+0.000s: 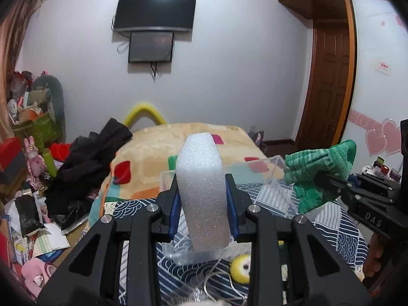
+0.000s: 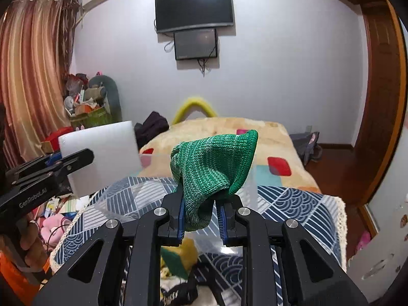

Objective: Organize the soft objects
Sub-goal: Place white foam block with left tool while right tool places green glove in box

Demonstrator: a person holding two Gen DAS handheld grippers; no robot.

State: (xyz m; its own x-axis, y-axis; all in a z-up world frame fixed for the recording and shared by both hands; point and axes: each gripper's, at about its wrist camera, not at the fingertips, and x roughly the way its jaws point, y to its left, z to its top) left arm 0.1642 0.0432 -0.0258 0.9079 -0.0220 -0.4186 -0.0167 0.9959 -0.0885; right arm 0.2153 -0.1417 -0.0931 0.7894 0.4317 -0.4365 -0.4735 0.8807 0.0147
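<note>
Left wrist view, foreground: my left gripper point(image 1: 202, 204) pinches a white block of sparkly packing foam point(image 1: 201, 188) at frame centre, its fingers pressed against the block's two sides, the block standing up and away from me.
Right wrist view, foreground: my right gripper point(image 2: 201, 214) is clamped on a green knitted fabric piece point(image 2: 214, 168), which bunches above the fingers and droops a little below them.
Step in hand: I judge both soft things are lifted and in carry, not yet put down.
Container: a clear acrylic open box point(image 1: 276, 162) sits on the blue patterned cloth point(image 1: 339, 219), right of centre in the left wrist view, just beyond my foam.
Contents: I cannot tell; the walls are see-through and I make out nothing certain inside.
Next move: probably bring one item over the box rim, lower it, then spread the fingers.
Farther back: a bed blanket with coloured squares point(image 1: 153, 153).
</note>
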